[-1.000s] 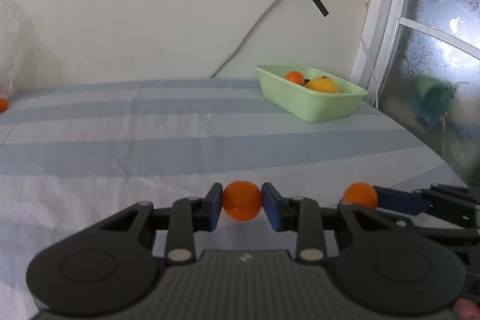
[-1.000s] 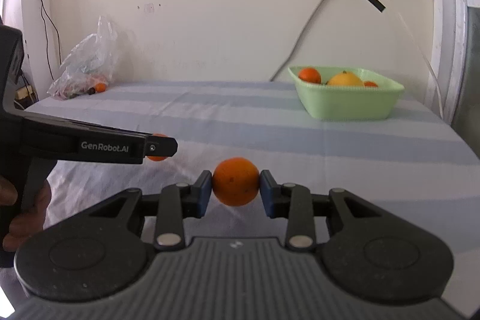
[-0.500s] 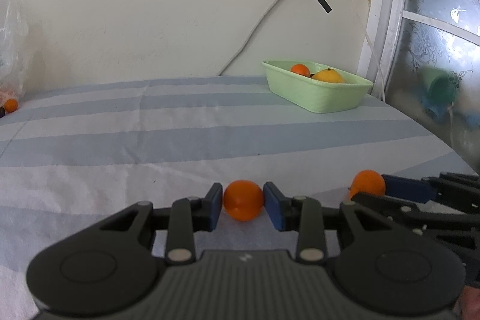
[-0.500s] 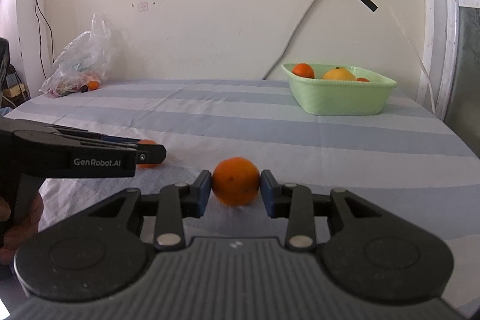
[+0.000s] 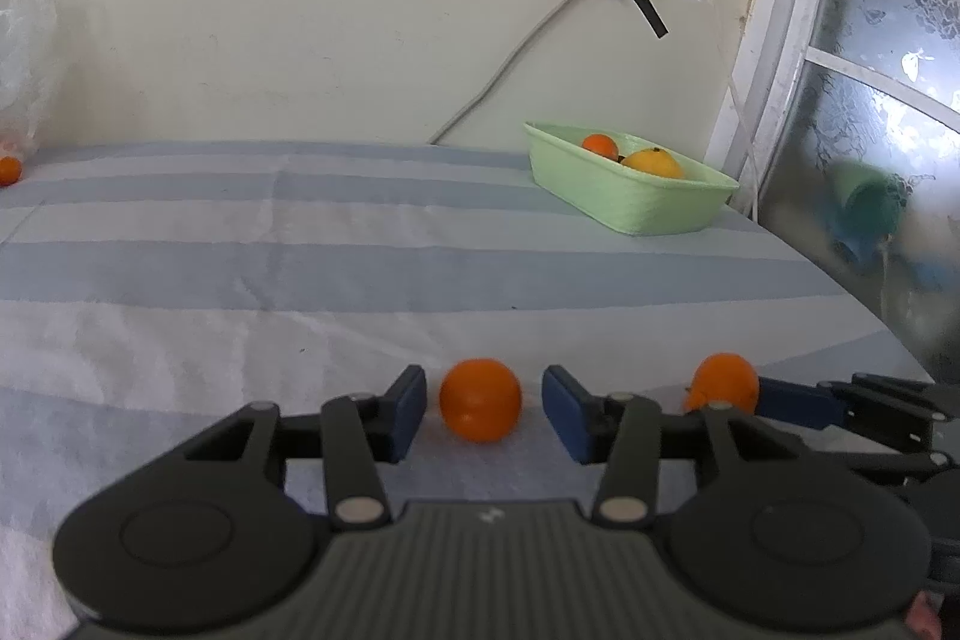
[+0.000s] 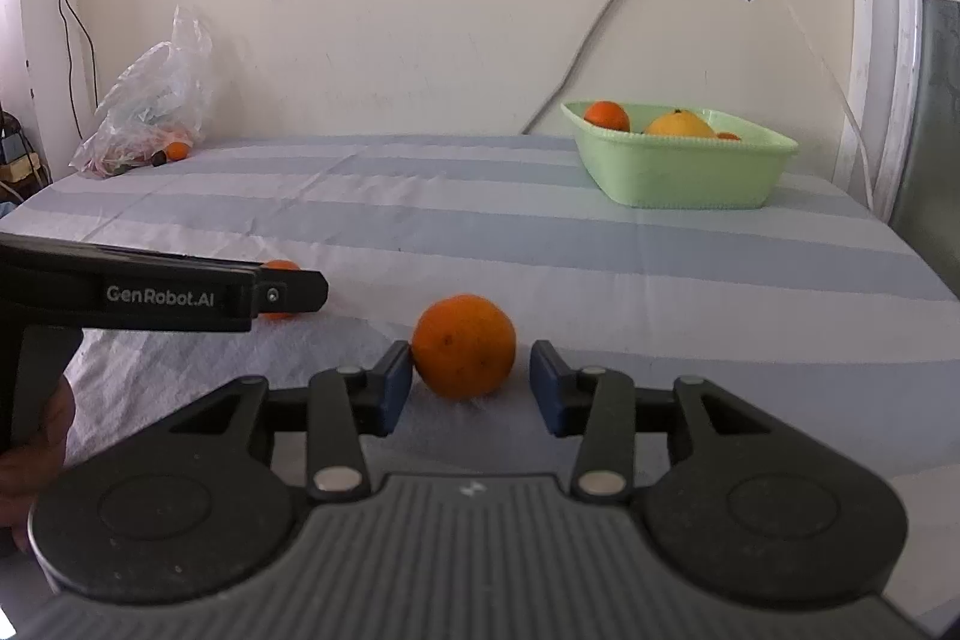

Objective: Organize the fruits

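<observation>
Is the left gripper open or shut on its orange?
Open. The left gripper has just been opening; gaps show on both sides of the orange, which sits on the cloth between its pads.

The left hand-held gripper (image 5: 483,412) has just been opening; a small orange (image 5: 480,400) sits between its blue pads (image 5: 408,412), touching neither, on the striped tabletop (image 5: 300,280). A green basket (image 5: 636,208) with fruit stands far behind.
</observation>
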### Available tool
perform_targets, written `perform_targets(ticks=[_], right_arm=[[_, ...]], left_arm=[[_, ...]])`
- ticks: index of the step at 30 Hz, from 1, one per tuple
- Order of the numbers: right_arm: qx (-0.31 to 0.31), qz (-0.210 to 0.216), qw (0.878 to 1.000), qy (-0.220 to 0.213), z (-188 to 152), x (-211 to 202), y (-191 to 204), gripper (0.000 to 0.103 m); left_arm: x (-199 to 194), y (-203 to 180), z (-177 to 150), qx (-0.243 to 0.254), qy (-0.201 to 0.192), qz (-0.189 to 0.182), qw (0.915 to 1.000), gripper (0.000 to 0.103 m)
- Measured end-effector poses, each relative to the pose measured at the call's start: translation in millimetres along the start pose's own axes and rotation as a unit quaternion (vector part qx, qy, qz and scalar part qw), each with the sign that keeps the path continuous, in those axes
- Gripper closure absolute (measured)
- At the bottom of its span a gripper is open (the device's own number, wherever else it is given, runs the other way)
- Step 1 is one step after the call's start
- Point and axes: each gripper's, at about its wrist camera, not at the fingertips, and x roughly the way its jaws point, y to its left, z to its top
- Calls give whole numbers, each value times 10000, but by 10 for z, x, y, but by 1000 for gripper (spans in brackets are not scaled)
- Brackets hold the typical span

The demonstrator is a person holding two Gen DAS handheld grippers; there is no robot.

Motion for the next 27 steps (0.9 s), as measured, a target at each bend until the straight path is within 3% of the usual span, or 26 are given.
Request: perform_targets(ticks=[11,18,20,27], right_arm=[[18,17,10000,41,-18,-13,-1,56],[-47,31,10000,36,-23,-18,8,57],[-126,42,9999,-21,-33,-37,33,64],[-113,-52,9998,-158,-46,-78,47,65]], left_arm=[[-12,14,-8,-87,-48,123,9999,57],[-6,-35,-23,40,-20,45,10000,74],[-8,-50,-25,99,-14,-44,9999,74],[-29,-135,-52,336,-54,-347,9988,74]])
